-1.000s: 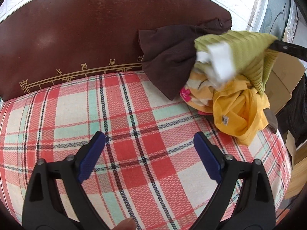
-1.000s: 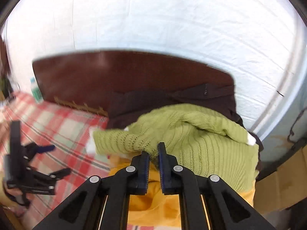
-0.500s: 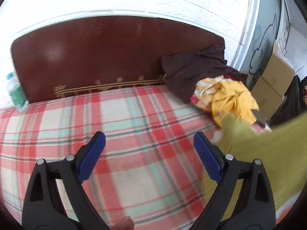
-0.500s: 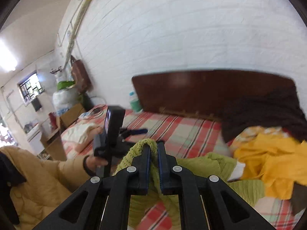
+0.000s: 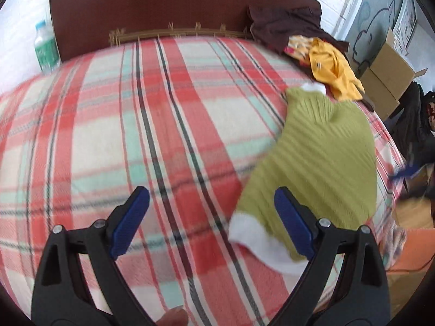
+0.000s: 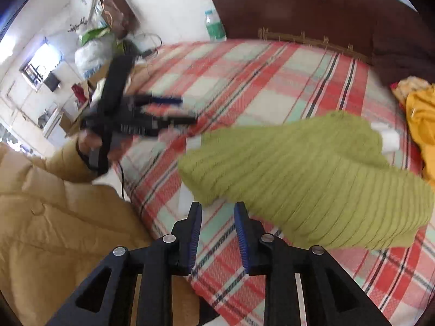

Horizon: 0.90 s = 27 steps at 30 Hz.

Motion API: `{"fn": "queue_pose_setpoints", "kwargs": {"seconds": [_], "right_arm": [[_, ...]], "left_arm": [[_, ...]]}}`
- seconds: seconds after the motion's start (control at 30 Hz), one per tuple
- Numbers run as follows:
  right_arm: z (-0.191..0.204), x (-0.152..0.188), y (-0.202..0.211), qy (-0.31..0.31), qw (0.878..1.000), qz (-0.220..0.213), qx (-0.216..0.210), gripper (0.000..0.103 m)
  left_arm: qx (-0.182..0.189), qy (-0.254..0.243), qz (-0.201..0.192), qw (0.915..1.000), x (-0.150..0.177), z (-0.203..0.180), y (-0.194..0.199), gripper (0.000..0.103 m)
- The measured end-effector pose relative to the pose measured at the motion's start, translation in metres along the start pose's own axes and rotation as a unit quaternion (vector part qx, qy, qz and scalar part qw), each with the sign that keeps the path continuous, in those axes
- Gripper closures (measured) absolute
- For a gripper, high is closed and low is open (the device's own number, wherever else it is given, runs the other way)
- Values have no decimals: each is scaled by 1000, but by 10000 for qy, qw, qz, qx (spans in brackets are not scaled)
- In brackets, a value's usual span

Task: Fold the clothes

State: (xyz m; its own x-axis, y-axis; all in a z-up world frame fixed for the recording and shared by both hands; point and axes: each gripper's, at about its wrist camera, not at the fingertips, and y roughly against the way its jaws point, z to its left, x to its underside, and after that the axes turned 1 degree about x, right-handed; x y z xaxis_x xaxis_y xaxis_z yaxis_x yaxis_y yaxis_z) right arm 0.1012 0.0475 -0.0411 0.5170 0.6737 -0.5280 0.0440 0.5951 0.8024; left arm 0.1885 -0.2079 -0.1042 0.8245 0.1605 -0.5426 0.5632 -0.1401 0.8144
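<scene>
A green knit sweater (image 5: 320, 157) with white cuffs lies crumpled on the red plaid bedspread (image 5: 136, 114), toward the right side. In the right wrist view the sweater (image 6: 312, 179) sits just beyond and right of my right gripper (image 6: 218, 209), whose jaws are opening with nothing between them. My left gripper (image 5: 212, 195) is wide open over the bed, its right finger over the sweater's white hem, holding nothing. The left gripper (image 6: 174, 108) also appears blurred in the right wrist view, held by a hand in a tan sleeve.
A pile of yellow (image 5: 331, 68) and dark brown clothes (image 5: 285, 24) lies at the bed's far right by the dark headboard (image 5: 176, 5). A water bottle (image 5: 46, 46) stands at the left. Cardboard boxes (image 5: 386, 76) stand beyond the bed's right edge.
The right gripper carried the green sweater from the pile down onto the bed and let go of it. The left gripper pulled back along the bed, staying open.
</scene>
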Motion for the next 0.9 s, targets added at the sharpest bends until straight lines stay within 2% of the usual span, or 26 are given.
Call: {"fn": "queue_pose_setpoints", "kwargs": {"seconds": [0.03,0.07,0.1,0.23,0.37,0.5,0.6,0.67,0.73,0.8,0.83,0.87,0.9], "right_arm": [[-4,-8,0,24,9998,-131,162,47],[-11,-17,-8,10,9993,-102,346,34],[-19,-26,-16,-4,9986,-74,529,32],[-48,-60,-49,-17,9929,78,1184,31],[-52,-73,-88,474,9889,570,1288,32],[-90,-72,-89,-425,9901,433,1264,32],[-121,-66,-77,-830,9832,295,1597,31],[-136,-63,-84,-992,9810,485,1596,18],[-144,-59,-97,-1129,9822,720,1317,18],[-137,-54,-102,-930,9838,775,1325,25],[-133,-52,-102,-810,9848,741,1349,47],[-129,-52,-99,-746,9864,672,1302,79],[-125,-51,-91,-746,9879,543,1243,89]], "left_arm": [[36,17,65,10000,6,-1,-2,9],[72,34,130,9999,12,-2,-5,9],[108,46,147,9998,17,-2,-5,9],[167,31,123,9998,27,-2,0,9],[186,-7,81,9998,32,-2,8,9],[289,-69,55,9995,27,-1,9,9],[417,-147,164,9989,22,-5,0,9],[483,-208,227,9984,18,-9,-6,9],[522,-258,251,9980,14,-12,-9,9],[524,-286,209,9980,11,-13,-7,9],[525,-300,189,9980,9,-14,-7,9],[526,-313,168,9980,7,-15,-6,9],[527,-303,154,9980,6,-14,-5,9]]}}
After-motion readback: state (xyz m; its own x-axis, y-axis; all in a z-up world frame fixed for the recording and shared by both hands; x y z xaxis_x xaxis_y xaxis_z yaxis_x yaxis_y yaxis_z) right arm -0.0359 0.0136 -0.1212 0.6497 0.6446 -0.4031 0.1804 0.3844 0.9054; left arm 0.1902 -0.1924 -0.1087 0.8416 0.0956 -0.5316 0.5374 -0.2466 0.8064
